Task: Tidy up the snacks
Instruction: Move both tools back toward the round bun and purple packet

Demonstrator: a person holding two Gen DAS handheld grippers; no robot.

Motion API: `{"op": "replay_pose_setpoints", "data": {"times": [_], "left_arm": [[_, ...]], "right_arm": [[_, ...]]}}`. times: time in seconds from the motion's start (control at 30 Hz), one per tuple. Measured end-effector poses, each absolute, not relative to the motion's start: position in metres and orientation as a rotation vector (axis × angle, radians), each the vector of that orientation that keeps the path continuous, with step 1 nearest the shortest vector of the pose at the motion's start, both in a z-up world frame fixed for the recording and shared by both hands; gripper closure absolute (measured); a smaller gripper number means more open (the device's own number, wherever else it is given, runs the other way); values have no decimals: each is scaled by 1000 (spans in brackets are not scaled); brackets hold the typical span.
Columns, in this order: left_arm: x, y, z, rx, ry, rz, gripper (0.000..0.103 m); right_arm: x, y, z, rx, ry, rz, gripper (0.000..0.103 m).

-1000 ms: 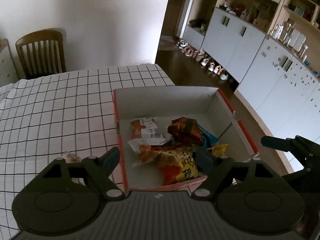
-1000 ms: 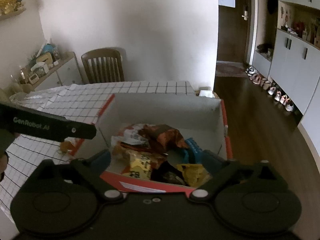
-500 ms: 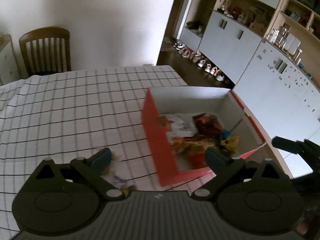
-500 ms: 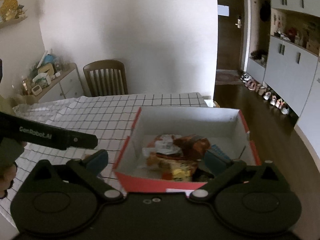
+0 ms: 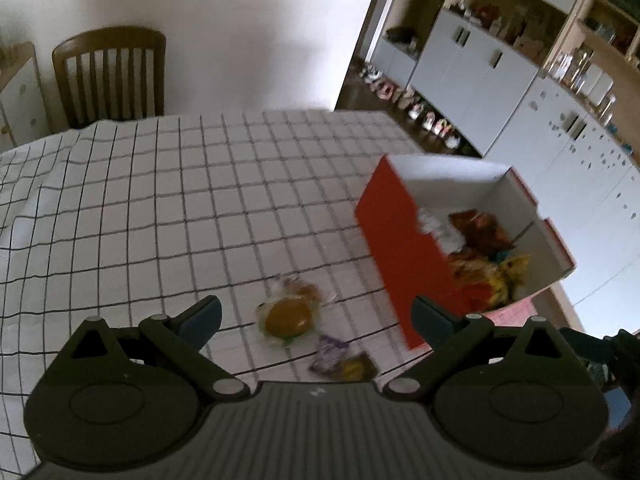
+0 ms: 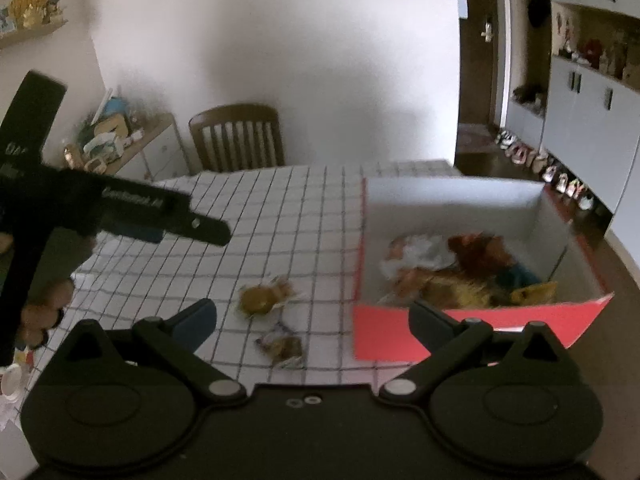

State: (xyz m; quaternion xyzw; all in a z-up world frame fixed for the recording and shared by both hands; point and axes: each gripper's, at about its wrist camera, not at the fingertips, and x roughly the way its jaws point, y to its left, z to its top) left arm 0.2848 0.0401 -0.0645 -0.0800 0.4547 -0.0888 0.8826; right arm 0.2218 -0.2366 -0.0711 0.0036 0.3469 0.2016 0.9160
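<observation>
You are holding the left gripper (image 5: 316, 314) over the checked tablecloth (image 5: 168, 208) with its jaws spread wide and nothing between them. Just ahead of it a clear-wrapped yellow snack (image 5: 289, 316) is lying on the cloth, touching a second clear-wrapped snack (image 5: 305, 291) behind it, and nearer you a small purple-and-gold wrapped snack (image 5: 344, 362) is waiting too. Those pieces are what seems left to do; most of the job looks finished.

Further right, the red box (image 6: 460, 330) is sitting near the table's right edge, already carrying a heap of packets (image 6: 460, 272): white, dark brown, orange, blue and yellow ones, piled loosely together and blurred. You are keeping the right gripper (image 6: 314, 314) spread as well, empty, hovering near the loose snacks, with the box beside its right finger.
</observation>
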Motion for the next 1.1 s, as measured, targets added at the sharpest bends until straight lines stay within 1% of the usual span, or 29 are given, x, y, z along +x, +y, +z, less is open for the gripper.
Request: {"op": "replay_pose_setpoints", "data": {"times": [0.17,0.27,0.33,0.47,0.6,0.7,0.87,0.9,1.03,1.07,1.1], "left_arm": [[295,52,-96,-178,1016,-167,2],[299,55,-111,-179,1042,-154,2],[303,55,-119,-181,1061,-151,2],[309,49,-132,-147,1060,-160,2],[313,44,-144,-128,1062,-147,2],[317,43,-153,-131,1066,-135,2],[325,41,-165,-158,1078,-129,3],[326,42,-167,-170,1079,-126,5],[330,40,-172,-174,1087,-126,20],[331,39,-174,-173,1089,-128,23],[332,38,-175,-169,1091,-129,25]], "right_arm": [[225,-218,-94,6,771,412,1],[228,-209,-109,13,803,409,3],[232,-203,-118,13,823,412,8],[239,-193,-136,11,846,417,11],[250,-186,-148,13,871,412,17],[257,-181,-156,-2,897,424,19],[264,-171,-166,-44,906,441,28],[266,-170,-167,-42,910,442,30],[272,-166,-172,-47,916,445,40],[274,-165,-173,-49,918,447,40],[275,-164,-174,-50,919,447,43]]}}
